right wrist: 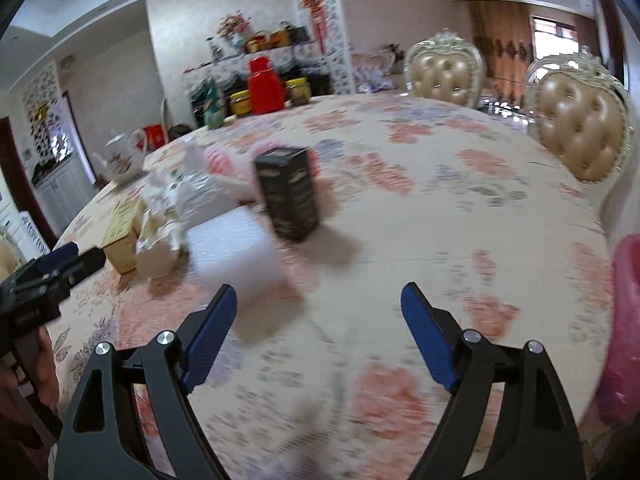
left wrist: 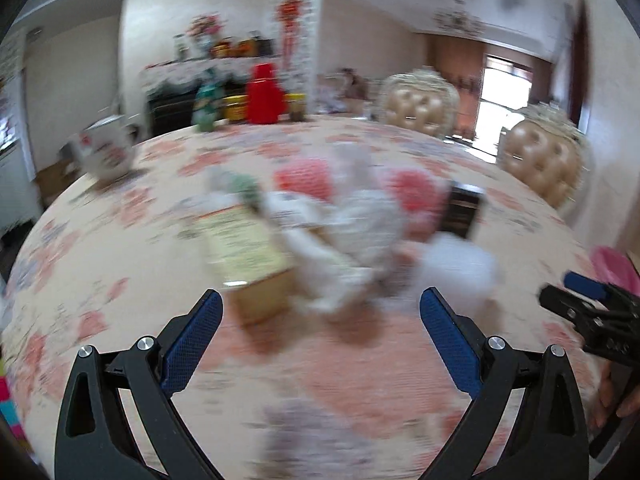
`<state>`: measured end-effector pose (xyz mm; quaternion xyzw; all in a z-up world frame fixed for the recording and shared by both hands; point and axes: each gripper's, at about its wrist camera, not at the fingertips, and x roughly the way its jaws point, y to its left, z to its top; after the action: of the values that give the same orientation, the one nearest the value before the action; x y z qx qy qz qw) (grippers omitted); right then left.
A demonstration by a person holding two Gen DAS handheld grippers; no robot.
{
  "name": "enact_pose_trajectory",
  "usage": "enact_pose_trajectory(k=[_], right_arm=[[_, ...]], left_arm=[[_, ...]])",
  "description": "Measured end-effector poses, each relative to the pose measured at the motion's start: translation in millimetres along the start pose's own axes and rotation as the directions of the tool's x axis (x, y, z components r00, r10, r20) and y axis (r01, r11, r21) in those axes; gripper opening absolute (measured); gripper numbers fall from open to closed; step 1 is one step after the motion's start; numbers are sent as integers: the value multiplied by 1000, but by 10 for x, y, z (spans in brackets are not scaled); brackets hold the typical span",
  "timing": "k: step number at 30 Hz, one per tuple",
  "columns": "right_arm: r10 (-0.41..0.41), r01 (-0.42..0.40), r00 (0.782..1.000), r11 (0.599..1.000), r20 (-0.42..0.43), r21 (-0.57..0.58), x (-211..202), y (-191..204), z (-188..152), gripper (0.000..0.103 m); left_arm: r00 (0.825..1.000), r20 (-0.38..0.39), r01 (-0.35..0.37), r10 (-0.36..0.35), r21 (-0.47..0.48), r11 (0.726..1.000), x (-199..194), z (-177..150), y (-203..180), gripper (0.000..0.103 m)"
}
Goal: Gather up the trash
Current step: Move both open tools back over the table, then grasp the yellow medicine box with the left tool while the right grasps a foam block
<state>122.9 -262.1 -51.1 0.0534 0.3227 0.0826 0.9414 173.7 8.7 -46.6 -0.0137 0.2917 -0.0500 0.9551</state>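
A pile of trash lies on the floral tablecloth: a yellow carton (left wrist: 248,248), crumpled white paper (left wrist: 344,240), a white foam block (left wrist: 460,268) and a black box (left wrist: 462,210). My left gripper (left wrist: 320,308) is open and empty, just short of the pile. In the right wrist view the black box (right wrist: 290,196) stands upright, the foam block (right wrist: 236,256) lies in front of it, with the crumpled paper (right wrist: 162,216) and the carton (right wrist: 120,236) to the left. My right gripper (right wrist: 316,304) is open and empty, with the foam block by its left finger. The views are blurred.
A white teapot (right wrist: 122,158) stands at the table's left edge. A red jug (right wrist: 264,88) and jars (right wrist: 298,90) stand at the far edge. Two padded chairs (right wrist: 580,128) stand at the right. Something pink (right wrist: 628,320) is at the table's right edge.
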Motion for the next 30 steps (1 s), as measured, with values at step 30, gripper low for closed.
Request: enact_pose_trajectory(k=[30], right_arm=[[46,-76,976,988,-211,-136,978,518,398,92]], left_arm=[[956,-223,-245,192,-242,939,817,293,630,95]])
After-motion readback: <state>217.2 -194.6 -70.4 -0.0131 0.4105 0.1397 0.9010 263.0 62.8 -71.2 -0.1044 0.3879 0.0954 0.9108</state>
